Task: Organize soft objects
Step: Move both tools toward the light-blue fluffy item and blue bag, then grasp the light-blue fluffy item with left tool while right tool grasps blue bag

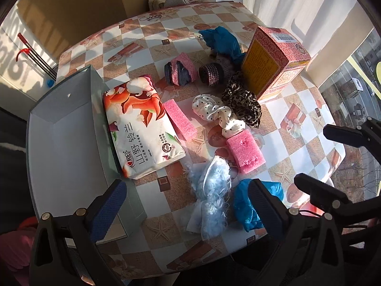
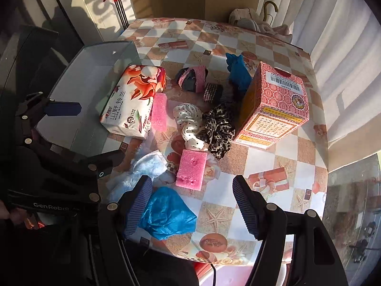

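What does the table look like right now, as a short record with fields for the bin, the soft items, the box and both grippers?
bin: grey open box at the table's left edge, nothing visible inside
tissue pack: floral pack lying beside the bin
pink sponges: one by the pack, one nearer the grippers
scrunchies: polka-dot touching leopard-print
blue items: fluffy light-blue piece, crumpled blue cover
box: red patterned carton, standing tilted
left gripper: open, holding nothing
right gripper: open, holding nothing
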Demonstrator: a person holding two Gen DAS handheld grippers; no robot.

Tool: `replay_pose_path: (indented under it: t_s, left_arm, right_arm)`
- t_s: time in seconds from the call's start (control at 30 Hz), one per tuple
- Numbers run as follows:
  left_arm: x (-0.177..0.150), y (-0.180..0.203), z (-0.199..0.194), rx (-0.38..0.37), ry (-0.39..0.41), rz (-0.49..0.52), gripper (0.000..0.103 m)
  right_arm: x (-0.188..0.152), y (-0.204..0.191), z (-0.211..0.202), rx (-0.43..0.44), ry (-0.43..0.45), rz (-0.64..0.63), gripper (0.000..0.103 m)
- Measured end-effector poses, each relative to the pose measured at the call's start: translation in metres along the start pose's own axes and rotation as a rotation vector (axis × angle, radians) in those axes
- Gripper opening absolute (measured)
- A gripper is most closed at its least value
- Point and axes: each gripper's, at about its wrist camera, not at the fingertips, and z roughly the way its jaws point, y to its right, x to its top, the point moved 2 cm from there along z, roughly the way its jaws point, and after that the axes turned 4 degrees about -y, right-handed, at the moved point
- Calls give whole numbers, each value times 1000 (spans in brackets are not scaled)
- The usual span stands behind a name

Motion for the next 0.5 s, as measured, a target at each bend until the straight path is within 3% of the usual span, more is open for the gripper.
replay_pose_path:
  t_s: [0.3, 0.5]
  left_arm:
    - [-37, 1, 50, -64, -147, 11, 98]
    - [-40, 18, 82, -84, -211, 52, 85]
  right_arm:
    - [-48, -29, 35, 43, -141, -37, 72]
    - [-64, -43, 47, 7, -164, -88, 72]
